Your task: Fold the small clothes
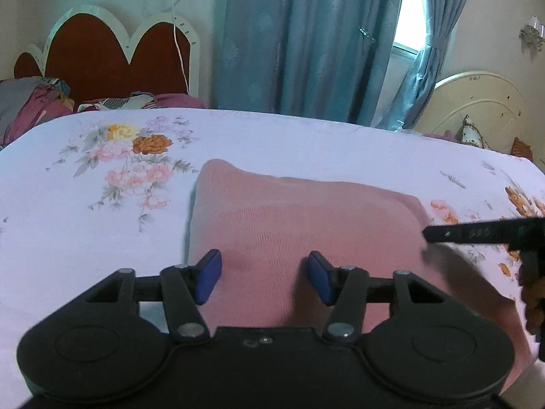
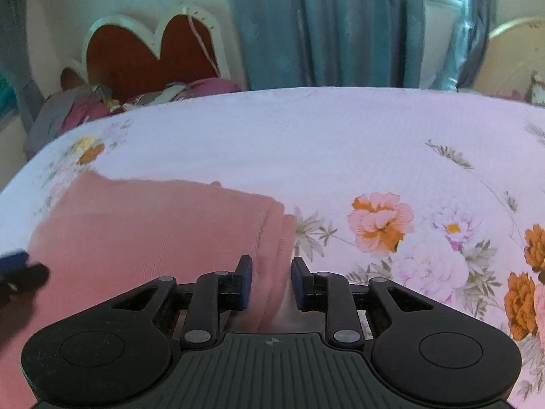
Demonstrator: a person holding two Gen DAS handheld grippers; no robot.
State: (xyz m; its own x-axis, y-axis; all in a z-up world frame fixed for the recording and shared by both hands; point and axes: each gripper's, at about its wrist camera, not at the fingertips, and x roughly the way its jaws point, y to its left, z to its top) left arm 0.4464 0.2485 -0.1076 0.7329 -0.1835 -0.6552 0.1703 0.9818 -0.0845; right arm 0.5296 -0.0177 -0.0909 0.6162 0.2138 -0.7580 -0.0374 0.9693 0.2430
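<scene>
A pink knitted garment [image 1: 299, 218] lies folded flat on the floral bedsheet [image 1: 102, 204]. My left gripper [image 1: 264, 277] is open, its blue pads spread wide above the garment's near part. In the right wrist view the garment [image 2: 153, 231] fills the lower left. My right gripper [image 2: 271, 281] is partly open, its blue pads on either side of the garment's right edge fold without clamping it. The right gripper also shows as a black bar in the left wrist view [image 1: 477, 233], and the left gripper shows at the left edge of the right wrist view [image 2: 20, 272].
A red scalloped headboard [image 1: 112, 54] with crumpled bedding [image 1: 34, 105] stands at the far left. Blue curtains [image 1: 306, 41] hang behind the bed. A cream round headboard [image 1: 477, 102] stands at the far right.
</scene>
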